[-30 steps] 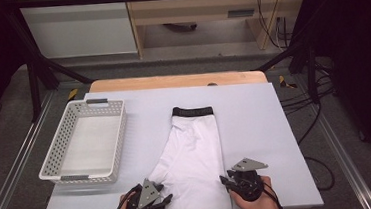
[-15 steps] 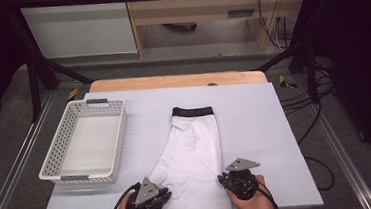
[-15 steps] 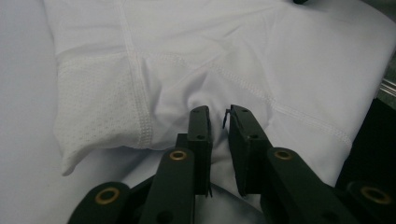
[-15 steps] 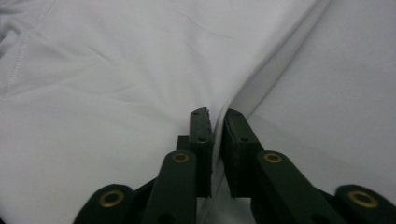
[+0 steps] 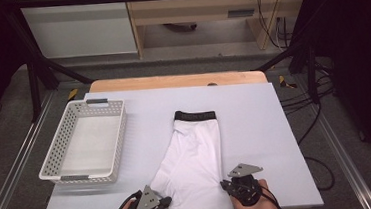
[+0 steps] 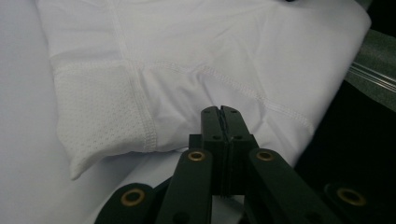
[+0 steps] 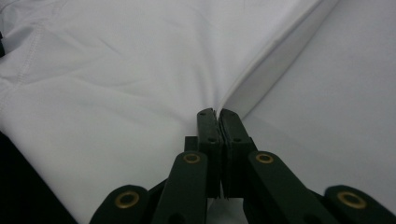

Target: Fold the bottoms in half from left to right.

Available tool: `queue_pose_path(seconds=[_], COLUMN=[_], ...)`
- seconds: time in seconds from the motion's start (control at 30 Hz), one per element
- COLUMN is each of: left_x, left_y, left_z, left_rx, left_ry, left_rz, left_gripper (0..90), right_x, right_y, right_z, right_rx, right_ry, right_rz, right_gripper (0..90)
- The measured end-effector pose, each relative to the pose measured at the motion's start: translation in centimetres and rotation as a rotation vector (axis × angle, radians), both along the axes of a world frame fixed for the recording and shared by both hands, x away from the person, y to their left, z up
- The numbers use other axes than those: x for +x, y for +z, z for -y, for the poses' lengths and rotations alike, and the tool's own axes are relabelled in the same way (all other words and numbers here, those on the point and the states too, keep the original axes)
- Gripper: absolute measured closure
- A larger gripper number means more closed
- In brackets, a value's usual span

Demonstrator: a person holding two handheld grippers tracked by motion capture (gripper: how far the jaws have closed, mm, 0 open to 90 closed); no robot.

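A white table (image 5: 275,127) takes up most of the floor space, set on a wooden top whose far edge peeks out behind it. On its left side sits a white perforated basket (image 5: 57,159), well apart from everything else. In the middle lie white shorts (image 5: 193,159), spread flat, the black waistband (image 5: 195,116) at the far end and the legs reaching the near edge of the table. Down there, the left gripper (image 5: 157,208) has just pinched its jaws together on the fabric at the near left corner of the shorts, by a stitched seam (image 6: 243,88). The right gripper (image 5: 230,187) has done the same — jaws clamped tight on the folded right edge of the shorts, just beside bare table
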State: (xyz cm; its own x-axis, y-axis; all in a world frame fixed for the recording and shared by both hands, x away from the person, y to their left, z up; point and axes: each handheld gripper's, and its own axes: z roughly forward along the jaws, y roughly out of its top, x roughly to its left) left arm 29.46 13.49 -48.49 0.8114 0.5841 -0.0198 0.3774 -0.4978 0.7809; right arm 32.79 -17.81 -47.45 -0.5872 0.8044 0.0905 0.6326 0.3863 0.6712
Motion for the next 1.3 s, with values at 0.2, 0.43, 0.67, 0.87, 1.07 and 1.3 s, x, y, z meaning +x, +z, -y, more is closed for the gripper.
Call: queue_pose_path(seconds=[0.2,0.43,0.67,0.87,1.07,1.3], left_x=[0.5,2.9,4.1,3.6,2.3,3.0], left_y=[1.4,1.7,0.3,0.3,0.8,0.6], left_z=[-0.5,-3.1,-2.5,-2.3,-3.5,-3.7], left_rx=[0.003,0.012,0.049,0.074,0.061,0.068], left_ry=[0.057,0.214,0.18,0.136,0.122,0.138], left_rz=[0.075,0.086,0.001,0.018,-0.021,-0.025], left_gripper=[73.2,61.8,67.1,88.2,88.2,88.3], right_x=[-0.1,1.1,2.1,1.8,1.3,1.2], right_y=[0.1,0.3,-0.3,-0.4,-0.5,-0.5], right_z=[0.1,0.1,-0.6,-0.7,-0.7,-0.8], right_rx=[0.007,0.038,-0.005,-0.001,0.006,0.006], right_ry=[-0.027,-0.1,-0.097,-0.093,-0.081,-0.082], right_rz=[0.028,0.063,0.036,0.043,0.051,0.053], right_gripper=[70.6,58.8,59.3,59.0,56.2,55.0])
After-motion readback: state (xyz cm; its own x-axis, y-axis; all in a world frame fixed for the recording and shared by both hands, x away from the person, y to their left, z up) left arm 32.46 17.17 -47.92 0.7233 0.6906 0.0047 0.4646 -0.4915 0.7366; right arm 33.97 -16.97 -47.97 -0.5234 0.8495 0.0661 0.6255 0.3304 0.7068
